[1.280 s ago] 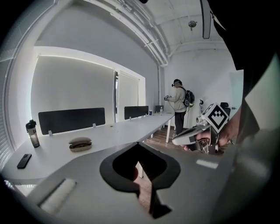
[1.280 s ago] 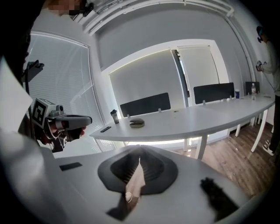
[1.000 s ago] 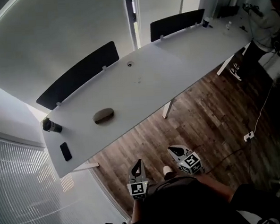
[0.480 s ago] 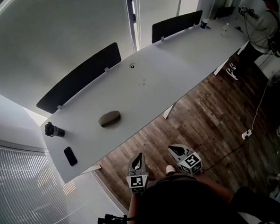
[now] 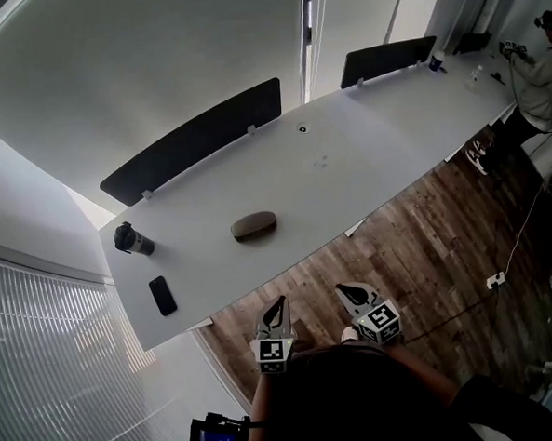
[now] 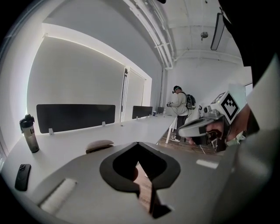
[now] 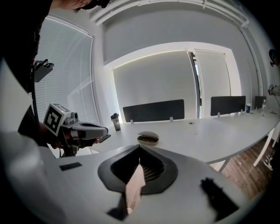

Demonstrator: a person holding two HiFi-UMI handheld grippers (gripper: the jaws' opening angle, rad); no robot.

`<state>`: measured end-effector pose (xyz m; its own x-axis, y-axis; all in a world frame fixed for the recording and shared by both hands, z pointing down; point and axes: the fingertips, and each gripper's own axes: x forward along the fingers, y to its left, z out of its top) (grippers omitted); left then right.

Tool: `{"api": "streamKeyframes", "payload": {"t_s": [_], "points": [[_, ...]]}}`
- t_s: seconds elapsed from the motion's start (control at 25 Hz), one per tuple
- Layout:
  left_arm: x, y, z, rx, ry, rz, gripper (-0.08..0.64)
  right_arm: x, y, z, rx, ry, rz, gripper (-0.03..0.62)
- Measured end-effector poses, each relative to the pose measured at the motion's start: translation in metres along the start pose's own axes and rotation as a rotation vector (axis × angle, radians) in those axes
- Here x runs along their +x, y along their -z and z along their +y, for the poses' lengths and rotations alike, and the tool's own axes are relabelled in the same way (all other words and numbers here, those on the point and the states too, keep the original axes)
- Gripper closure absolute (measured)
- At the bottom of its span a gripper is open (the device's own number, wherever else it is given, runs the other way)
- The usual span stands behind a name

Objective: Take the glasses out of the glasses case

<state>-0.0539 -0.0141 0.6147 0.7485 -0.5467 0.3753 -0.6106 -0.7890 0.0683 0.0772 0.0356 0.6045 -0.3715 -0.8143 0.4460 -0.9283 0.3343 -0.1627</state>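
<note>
Out in the middle of the long white worktop (image 5: 392,133) sits the glasses case (image 5: 254,226), and nothing's touching it. Both claws hang over the wood floor (image 5: 425,224), well short of the worktop's edge. The left claw (image 5: 278,306) is pinched closed on nothing, and the right claw (image 5: 346,293) is the same deal. So basically zero done: reaching over, opening the case and pulling the glasses out are all left.

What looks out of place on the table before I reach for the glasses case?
Nothing stands out: the glasses case lies flat on the table, the bottle stands upright, and the phone lies flat near the table's end. No spills.
</note>
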Motion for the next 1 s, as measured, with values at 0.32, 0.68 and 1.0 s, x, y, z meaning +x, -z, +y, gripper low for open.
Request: {"api": "streamKeyframes", "payload": {"t_s": [0.32,0.68,1.0], "points": [[-0.029,0.017,0.059,-0.037,-0.031,0.003,0.558,0.046,-0.017,0.047,-0.019,-0.029,0.012,0.584],[-0.034,0.022,0.076,-0.065,0.038,-0.002,0.558,0.064,-0.017,0.067,-0.021,0.014,0.015,0.584],[-0.027,0.031,0.078,-0.007,0.012,0.024,0.558,0.06,-0.003,0.062,-0.035,-0.018,0.035,0.584]]}}
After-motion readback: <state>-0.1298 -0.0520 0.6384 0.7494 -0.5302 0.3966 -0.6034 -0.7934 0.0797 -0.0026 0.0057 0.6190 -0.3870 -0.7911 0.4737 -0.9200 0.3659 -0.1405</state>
